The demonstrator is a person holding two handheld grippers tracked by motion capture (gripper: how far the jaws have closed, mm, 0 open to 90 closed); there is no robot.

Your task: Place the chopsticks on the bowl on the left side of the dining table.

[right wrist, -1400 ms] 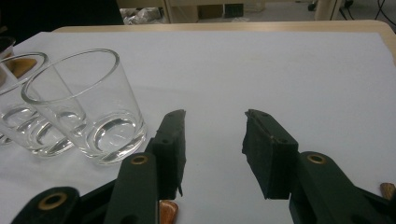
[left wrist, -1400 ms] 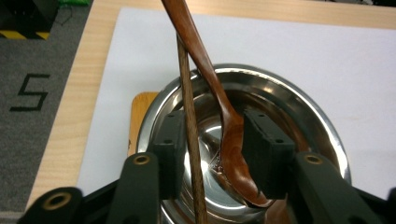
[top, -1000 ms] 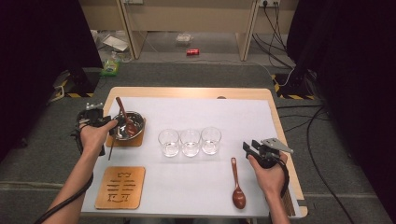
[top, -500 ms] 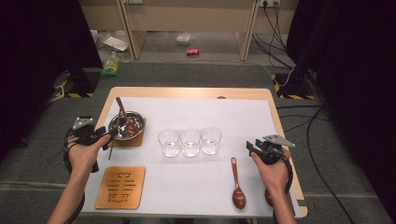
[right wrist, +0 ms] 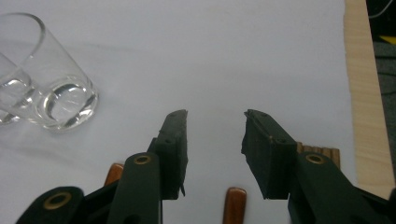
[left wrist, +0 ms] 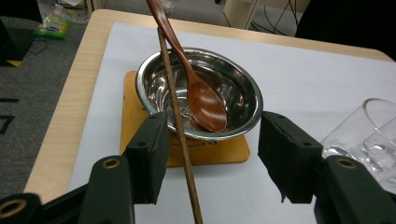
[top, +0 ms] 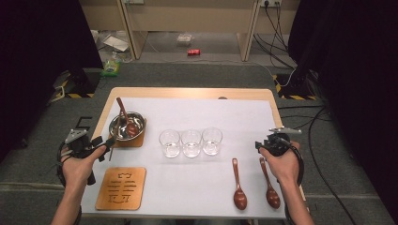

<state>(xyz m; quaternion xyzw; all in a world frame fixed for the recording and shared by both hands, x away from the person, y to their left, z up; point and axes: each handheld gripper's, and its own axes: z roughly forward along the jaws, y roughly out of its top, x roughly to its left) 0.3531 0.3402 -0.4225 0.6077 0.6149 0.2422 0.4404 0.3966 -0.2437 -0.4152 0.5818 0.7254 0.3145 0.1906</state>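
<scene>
Spoon in bowl: reddish-brown wood, glossy, handle leaning over the far rim.
Thin stick: dark, straight, propped on the bowl's near rim.
Bowl: polished steel, far left on a wooden coaster.
Glasses: 3, clear, mid-table.
Left gripper: jaws apart, just been opening, the stick passing between them unpinched.
Right gripper: jaws apart, just been closing, nothing between them, above 2 spoons near right.

a wooden spoon leans in a steel bowl on a wooden coaster. a thin stick rises between the open jaws, beside the left one. a glass stands at the right.
</scene>
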